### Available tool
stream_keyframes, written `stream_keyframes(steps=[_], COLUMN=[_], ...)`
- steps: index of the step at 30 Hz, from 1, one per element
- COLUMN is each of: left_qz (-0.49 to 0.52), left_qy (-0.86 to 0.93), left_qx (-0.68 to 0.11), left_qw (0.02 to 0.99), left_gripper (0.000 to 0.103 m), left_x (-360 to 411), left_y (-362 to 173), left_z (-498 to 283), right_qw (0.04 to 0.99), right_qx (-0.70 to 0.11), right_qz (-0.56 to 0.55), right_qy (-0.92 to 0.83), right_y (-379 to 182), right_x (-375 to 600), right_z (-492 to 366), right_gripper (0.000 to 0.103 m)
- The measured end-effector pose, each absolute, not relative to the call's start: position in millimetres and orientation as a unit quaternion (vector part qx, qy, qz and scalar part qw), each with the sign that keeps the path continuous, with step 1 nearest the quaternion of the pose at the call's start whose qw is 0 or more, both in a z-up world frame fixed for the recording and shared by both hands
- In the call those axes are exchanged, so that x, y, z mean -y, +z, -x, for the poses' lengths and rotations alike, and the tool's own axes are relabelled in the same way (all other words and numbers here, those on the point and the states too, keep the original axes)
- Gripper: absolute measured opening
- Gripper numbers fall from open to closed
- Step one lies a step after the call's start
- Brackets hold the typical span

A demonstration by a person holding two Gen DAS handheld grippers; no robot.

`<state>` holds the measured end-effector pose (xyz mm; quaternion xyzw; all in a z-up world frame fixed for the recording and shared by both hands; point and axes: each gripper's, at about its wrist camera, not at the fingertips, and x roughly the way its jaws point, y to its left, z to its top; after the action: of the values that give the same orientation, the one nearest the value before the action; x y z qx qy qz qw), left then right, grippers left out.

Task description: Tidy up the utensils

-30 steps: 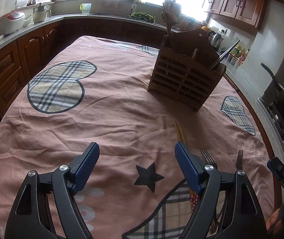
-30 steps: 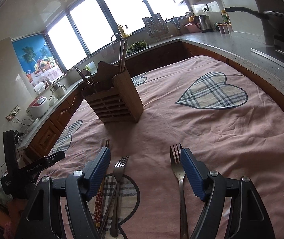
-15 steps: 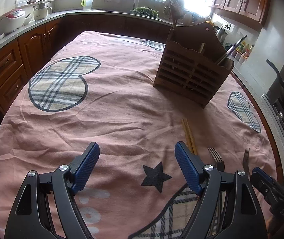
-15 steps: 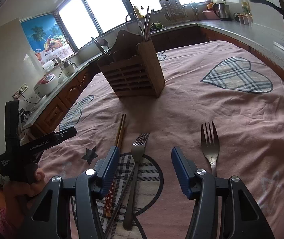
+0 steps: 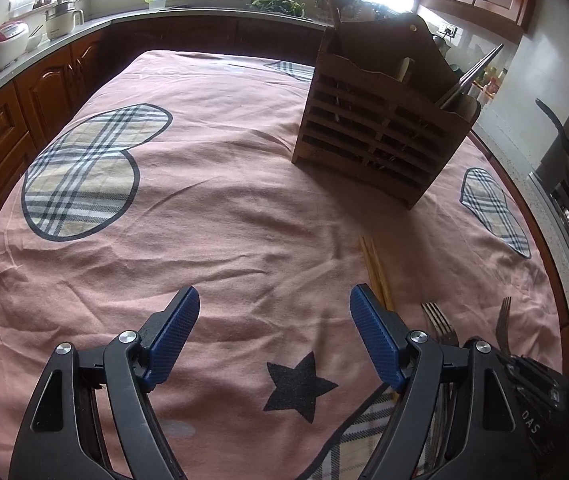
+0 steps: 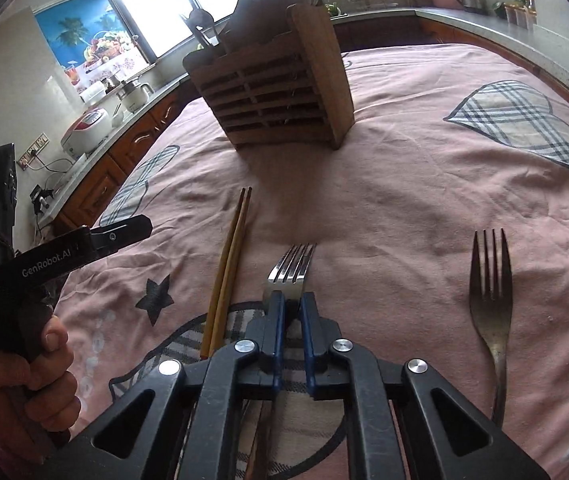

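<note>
"What lay in front of you?"

"The pink tablecloth [image 6: 424, 184] filled nearly everything, and the wooden utensil holder [image 6: 276, 96] stood upright on it straight ahead, some cutlery already sticking out of its top. Nearer me were the loose pieces: a pair of chopsticks [image 6: 230, 264], the middle fork [image 6: 290, 270] and a second fork [image 6: 490, 292] well off to the right."

"Which did you have?"

"The middle fork. My right gripper [image 6: 290, 306] was clenched on its neck just below the tines, which poked out beyond the pads, pointing towards the holder. Its handle ran back under the tool towards me."

"And your other hand?"

"My left gripper [image 5: 274, 340] hung with its jaws wide apart and nothing between them, over bare cloth left of the chopsticks. So the right hand was the one placed to carry; I judged the fork would have to be swung upright before it could drop in."
</note>
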<state>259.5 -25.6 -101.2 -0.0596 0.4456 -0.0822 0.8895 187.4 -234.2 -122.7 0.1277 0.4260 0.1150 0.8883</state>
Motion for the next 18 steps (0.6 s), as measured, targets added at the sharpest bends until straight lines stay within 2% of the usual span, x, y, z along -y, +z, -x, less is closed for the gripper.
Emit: stream_keyframes(steps=[6, 7, 16, 18], left_qz=[0.032, 0.028, -0.026, -0.051], left_qy=[-0.094, -0.096, -0.102, -0.099], left_qx=[-0.462, -0.465, -0.473, -0.471], left_qw=[0.881, 0.880, 0.874, 0.875], left_gripper=[0.079, 0.075, 0.069, 0.064], left_x=[54, 58, 86, 90], left_y=[-115, -117, -128, -129], left_z=[-280, -283, -304, -303], right_qw=[0.888, 0.886, 0.876, 0.875], right_qx=[-0.421, -0.419, -0.431, -0.432], right_qz=[-0.161, -0.175, -0.185, -0.187], right_qy=[0.088, 0.095, 0.116, 0.114], right_y=[-120, -120, -123, -124], right_x=[269, 272, 265, 265], right_z=[-188, -188, -193, -194], right_gripper=[0.001, 0.007, 0.008, 0.008])
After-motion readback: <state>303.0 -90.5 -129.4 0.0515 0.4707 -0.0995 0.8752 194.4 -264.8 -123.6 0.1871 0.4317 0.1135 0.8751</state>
